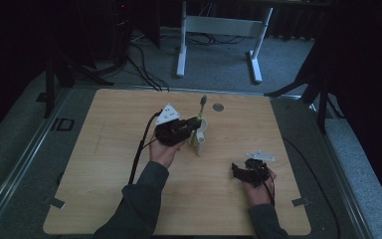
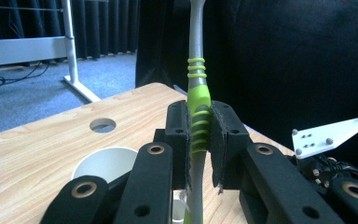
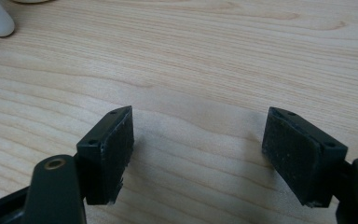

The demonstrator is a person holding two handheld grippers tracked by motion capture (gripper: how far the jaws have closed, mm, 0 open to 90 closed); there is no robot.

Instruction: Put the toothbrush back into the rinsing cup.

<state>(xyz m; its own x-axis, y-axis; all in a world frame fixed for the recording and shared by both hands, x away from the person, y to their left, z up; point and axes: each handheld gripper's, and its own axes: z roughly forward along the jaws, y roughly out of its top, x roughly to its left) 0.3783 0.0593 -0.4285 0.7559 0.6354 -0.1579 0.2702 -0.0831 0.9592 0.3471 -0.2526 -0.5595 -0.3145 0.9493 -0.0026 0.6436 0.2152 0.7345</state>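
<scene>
A green and grey toothbrush (image 2: 198, 100) stands upright, clamped by its green ribbed grip in my left gripper (image 2: 199, 140). In the high view the left gripper (image 1: 191, 125) holds the toothbrush (image 1: 201, 107) over a white cup (image 1: 200, 134) at the table's middle. The cup's rim (image 2: 103, 163) lies just below the jaws in the left gripper view, and the brush's lower end runs down beside it. My right gripper (image 1: 239, 172) rests low over the wood at the front right. Its jaws (image 3: 198, 154) stand wide apart with bare tabletop between them.
The wooden table (image 1: 109, 164) has a round cable hole (image 1: 218, 106) behind the cup. A white desk frame (image 1: 219, 35) and cables lie on the floor beyond the far edge. Black stands flank the table on both sides.
</scene>
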